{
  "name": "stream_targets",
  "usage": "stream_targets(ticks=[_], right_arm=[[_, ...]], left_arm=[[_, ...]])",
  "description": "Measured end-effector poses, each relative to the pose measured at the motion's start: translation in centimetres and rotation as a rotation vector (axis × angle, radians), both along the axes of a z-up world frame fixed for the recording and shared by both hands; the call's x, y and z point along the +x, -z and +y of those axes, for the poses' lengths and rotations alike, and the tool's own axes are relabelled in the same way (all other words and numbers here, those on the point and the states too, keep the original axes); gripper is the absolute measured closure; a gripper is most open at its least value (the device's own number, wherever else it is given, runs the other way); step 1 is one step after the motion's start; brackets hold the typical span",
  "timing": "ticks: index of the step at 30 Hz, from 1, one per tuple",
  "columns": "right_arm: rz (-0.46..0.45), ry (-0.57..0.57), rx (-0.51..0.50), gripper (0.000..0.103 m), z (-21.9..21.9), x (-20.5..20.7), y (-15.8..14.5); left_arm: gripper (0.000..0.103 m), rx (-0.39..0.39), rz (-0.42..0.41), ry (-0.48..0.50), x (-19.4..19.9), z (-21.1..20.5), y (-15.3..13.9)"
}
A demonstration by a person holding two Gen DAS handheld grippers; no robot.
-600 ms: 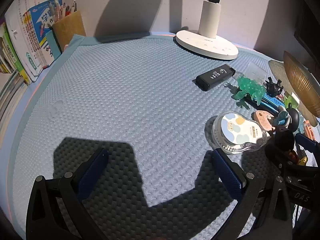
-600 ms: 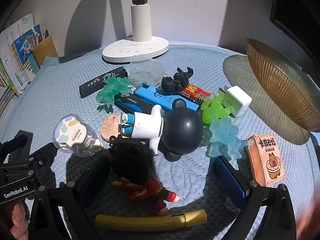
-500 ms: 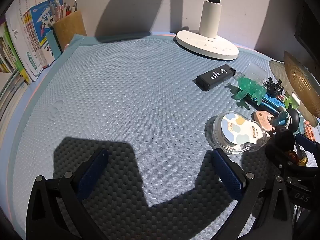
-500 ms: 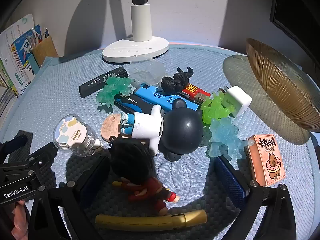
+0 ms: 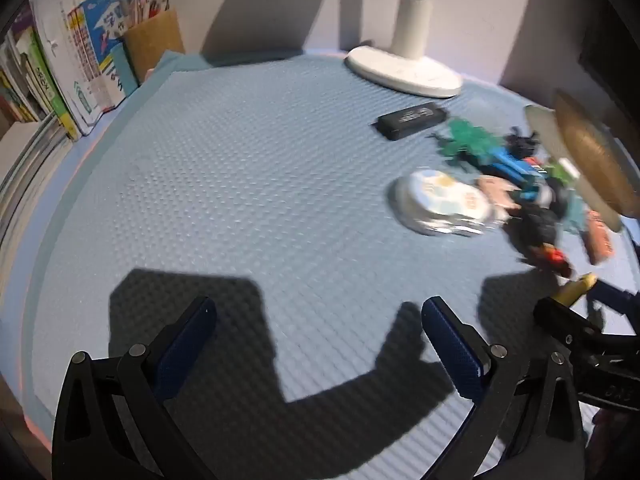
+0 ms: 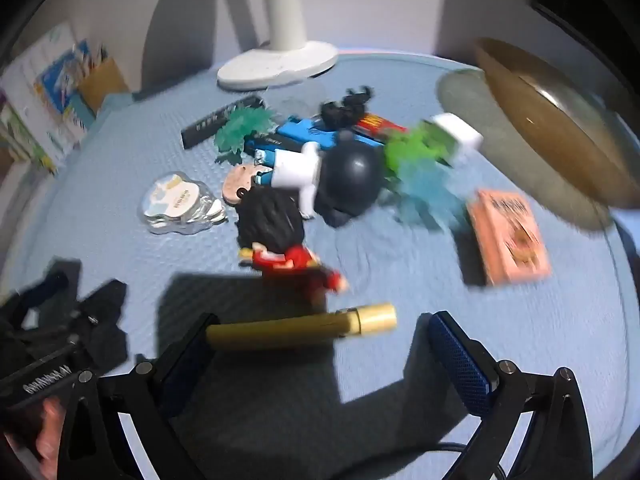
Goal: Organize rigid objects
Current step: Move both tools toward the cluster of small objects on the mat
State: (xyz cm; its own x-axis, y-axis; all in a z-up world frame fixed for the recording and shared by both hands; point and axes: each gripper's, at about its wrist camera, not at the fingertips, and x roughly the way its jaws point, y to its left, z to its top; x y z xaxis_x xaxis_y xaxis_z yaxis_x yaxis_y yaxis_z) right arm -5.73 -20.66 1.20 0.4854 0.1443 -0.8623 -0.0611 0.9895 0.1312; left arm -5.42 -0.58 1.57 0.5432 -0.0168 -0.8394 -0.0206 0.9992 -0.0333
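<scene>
The yellow tube [image 6: 302,326] lies flat on the blue mat [image 6: 400,360] just ahead of the right gripper [image 6: 320,360], its long axis running straight across the gap from one finger toward the other, capped end pointing to the gripper's right. Its left end sits just beside the left finger [image 6: 188,356] (touching or not, the blur hides); the cap stops well short of the right finger. That gripper stands wide open and holds nothing. Beyond the tube lies the red-clothed figurine [image 6: 280,240], then the black-headed figure [image 6: 340,180] and the rest of the pile, with the pink box [image 6: 508,236] ahead to the right. The left gripper [image 5: 320,344] is equally wide open and empty over bare mat, the round sticker case [image 5: 440,208] ahead to its right.
</scene>
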Motion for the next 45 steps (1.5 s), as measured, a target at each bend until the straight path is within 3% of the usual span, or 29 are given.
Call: stream_targets(ticks=[2, 5, 11, 16, 21, 24, 28, 30, 33, 38, 45], right_arm=[[-0.078, 0.034, 0.016, 0.000, -0.7, -2.0, -1.5], [-0.203, 0.078, -0.056, 0.000, -1.7, -5.1, -4.0], [-0.325, 0.112, -0.106, 0.000, -2.9, -8.5, -7.8], [-0.336, 0.115, -0.090, 0.000, -3.6, -9.8, -9.9], [-0.352, 0.161, -0.098, 0.000, -4.1, -11.5, -11.0], [-0.358, 0.170, -0.054, 0.000, -4.4, -12.8, -11.5], [-0.376, 0.180, -0.070, 0.000, -4.0, -14.6, -11.7], [-0.380, 0.182, -0.081, 0.000, -3.9, -15.1, -11.8], [-0.372, 0.189, -0.067, 0.000, -4.2, -15.2, -11.7], [-0.351, 0.186, -0.050, 0.000, -4.1, -14.4, -10.9], [-0.317, 0.196, -0.031, 0.000, -4.2, -12.0, -9.1]], left_arm=[[0.001, 0.004, -0.059, 0.014, -1.5, -0.6, -1.4], [0.001, 0.025, -0.150, 0.045, -3.6, -1.5, -3.7], [0.001, 0.044, -0.256, 0.062, -6.6, -2.8, -6.8], [0.001, -0.019, -0.258, 0.064, -8.1, -3.7, -7.4], [0.001, -0.024, -0.314, 0.084, -10.2, -5.2, -9.1], [0.001, -0.034, -0.334, 0.089, -11.4, -5.7, -9.6], [0.001, 0.043, -0.393, 0.066, -13.4, -6.3, -9.9], [0.001, 0.032, -0.395, 0.078, -13.7, -6.2, -10.1], [0.001, -0.007, -0.385, 0.088, -13.7, -6.0, -10.2], [0.001, 0.018, -0.396, 0.091, -13.6, -6.1, -9.6], [0.001, -0.019, -0.369, 0.104, -11.4, -6.0, -7.9]])
